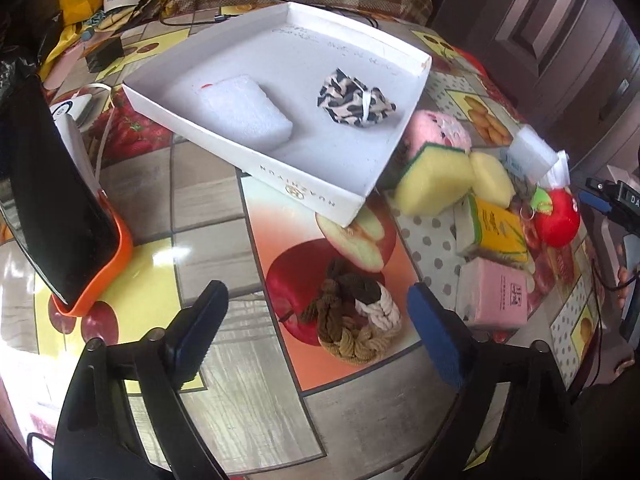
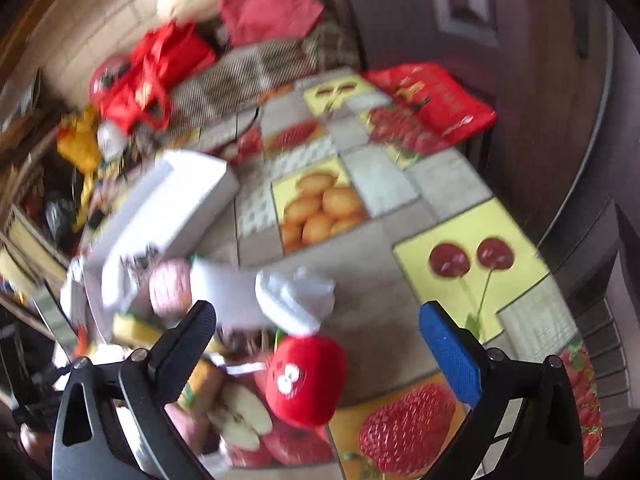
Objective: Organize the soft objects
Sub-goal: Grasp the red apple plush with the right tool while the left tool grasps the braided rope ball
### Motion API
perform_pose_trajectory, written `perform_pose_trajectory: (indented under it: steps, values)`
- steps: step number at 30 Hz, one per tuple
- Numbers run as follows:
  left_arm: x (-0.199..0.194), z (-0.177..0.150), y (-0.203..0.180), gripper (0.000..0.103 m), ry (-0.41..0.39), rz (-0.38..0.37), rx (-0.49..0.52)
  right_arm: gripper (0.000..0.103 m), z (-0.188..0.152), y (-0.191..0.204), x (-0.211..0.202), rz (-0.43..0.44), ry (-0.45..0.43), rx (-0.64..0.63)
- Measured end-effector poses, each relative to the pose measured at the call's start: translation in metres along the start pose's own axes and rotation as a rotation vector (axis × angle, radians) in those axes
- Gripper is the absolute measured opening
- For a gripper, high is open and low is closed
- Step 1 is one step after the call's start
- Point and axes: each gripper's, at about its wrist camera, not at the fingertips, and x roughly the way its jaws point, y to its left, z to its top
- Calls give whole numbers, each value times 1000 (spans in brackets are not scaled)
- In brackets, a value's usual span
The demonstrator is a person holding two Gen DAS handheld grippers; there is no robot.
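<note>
A white box lid (image 1: pixel 320 184) on the table holds a white sponge (image 1: pixel 244 114) and a leopard-print cloth (image 1: pixel 354 98). My left gripper (image 1: pixel 316 320) is open, its jaws on either side of a pile of braided hair ties (image 1: pixel 356 320) on the tablecloth. Right of the lid lie a pink plush (image 1: pixel 440 130), yellow-green sponges (image 1: pixel 436 180), tissue packs (image 1: pixel 494 296) and a red apple plush (image 1: pixel 558 220). My right gripper (image 2: pixel 318 340) is open and empty, just above the red apple plush (image 2: pixel 306 380). The right wrist view is blurred.
A phone in an orange stand (image 1: pixel 60 216) stands at the left. A white charger and cables (image 1: pixel 80 108) lie behind it. A white plastic-wrapped item (image 2: pixel 296 300) lies beyond the apple plush. A red bag (image 2: pixel 432 100) sits at the table's far corner.
</note>
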Motion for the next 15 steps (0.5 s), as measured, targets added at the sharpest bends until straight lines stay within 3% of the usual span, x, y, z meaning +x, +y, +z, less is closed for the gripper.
perform_pose_trajectory:
  steps: [2, 6, 11, 15]
  values:
    - [7, -5, -4, 81, 24, 18, 24, 88, -10, 4, 15, -20, 55, -10]
    - [12, -5, -7, 81, 25, 29, 46, 66, -26, -1, 34, 1, 120, 39]
    - [17, -3, -8, 81, 40, 15, 63, 52, -30, -6, 35, 32, 131, 57]
    - [16, -5, -14, 81, 42, -3, 82, 51, -31, -9, 31, 48, 124, 70]
